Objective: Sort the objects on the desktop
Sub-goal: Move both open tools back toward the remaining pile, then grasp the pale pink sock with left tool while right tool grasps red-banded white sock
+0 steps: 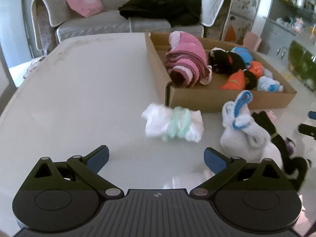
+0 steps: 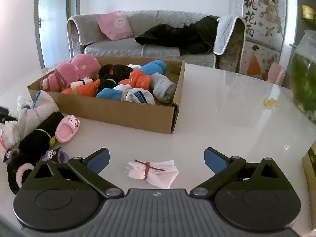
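Just ahead of spread jaws: bundle (image 2: 153,170)

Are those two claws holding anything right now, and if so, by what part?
Nothing is held. The left claw is open above the table, short of a white bundle. The right claw is open around a red-tied bundle, not gripping it.

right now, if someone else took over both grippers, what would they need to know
Left gripper: jaws open, empty, over the table facing a white bundle tied with a green band.
Right gripper: jaws open, empty, a white bundle tied with a red band lying between them.
Done: the cardboard box already holds rolled socks and a pink towel roll.
Left: both bundles, plus the pile beside the box: white-and-blue sock, black socks, pink slipper charm.
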### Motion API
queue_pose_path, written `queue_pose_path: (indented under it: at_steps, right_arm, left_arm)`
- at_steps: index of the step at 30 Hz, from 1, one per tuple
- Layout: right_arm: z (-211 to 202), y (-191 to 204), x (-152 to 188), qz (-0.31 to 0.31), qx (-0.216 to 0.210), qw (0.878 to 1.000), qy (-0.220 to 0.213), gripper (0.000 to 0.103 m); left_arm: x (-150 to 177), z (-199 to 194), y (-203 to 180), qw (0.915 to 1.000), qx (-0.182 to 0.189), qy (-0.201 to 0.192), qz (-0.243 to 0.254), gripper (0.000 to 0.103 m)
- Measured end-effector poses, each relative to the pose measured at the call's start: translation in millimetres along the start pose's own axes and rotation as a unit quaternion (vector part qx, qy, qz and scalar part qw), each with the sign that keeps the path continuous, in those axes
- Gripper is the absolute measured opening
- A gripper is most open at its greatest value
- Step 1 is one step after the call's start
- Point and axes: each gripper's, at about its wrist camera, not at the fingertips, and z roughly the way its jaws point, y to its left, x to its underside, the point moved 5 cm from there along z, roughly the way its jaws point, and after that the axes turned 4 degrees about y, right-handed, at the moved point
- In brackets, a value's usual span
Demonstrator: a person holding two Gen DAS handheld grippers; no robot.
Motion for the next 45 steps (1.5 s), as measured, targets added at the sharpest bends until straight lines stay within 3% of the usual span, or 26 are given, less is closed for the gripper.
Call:
queue_pose_path:
  at_steps: [4, 10, 20, 39, 42, 44, 45]
  right_arm:
    - [1.7, -1.8, -0.3, 0.000, 0.002, 1.000, 0.002, 0.102]
    - [2.5, -4.0, -0.1, 0.003, 0.002, 1.000, 0.002, 0.102]
    - [5.2, -3.7, 2.2, 0.004, -0.002, 1.000, 0.009, 0.102]
    - [6.7, -6.4, 5.1, 0.000, 0.004, 1.000, 0.015, 0.101]
    - [7.3, -7.1, 6.2, 0.000, -0.006, 1.000, 0.020, 0.095]
    - [8.8, -7.7, 7.3, 0.001, -0.015, 1.000, 0.027, 0.083]
    - [8.9, -7.3, 7.4, 0.002, -0.019, 0.999, 0.027, 0.082]
  left_arm:
    - [15.1, -11.8, 4.9, 0.9999, -0.006, -0.014, 0.000, 0.103]
    - [5.4, -28.9, -14.4, 0.9964, 0.065, -0.048, 0.027, 0.103]
    - [33.9, -17.0, -49.2, 0.9853, 0.118, -0.009, 0.124, 0.103]
    - [32.1, -12.2, -34.7, 0.9895, 0.060, -0.018, 0.130, 0.102]
    - [35.2, -12.2, -39.6, 0.9874, 0.060, -0.022, 0.145, 0.102]
    - [35.8, -12.7, -41.1, 0.9865, 0.061, -0.025, 0.150, 0.101]
    - [35.8, -13.4, -41.6, 0.9861, 0.065, -0.026, 0.151, 0.098]
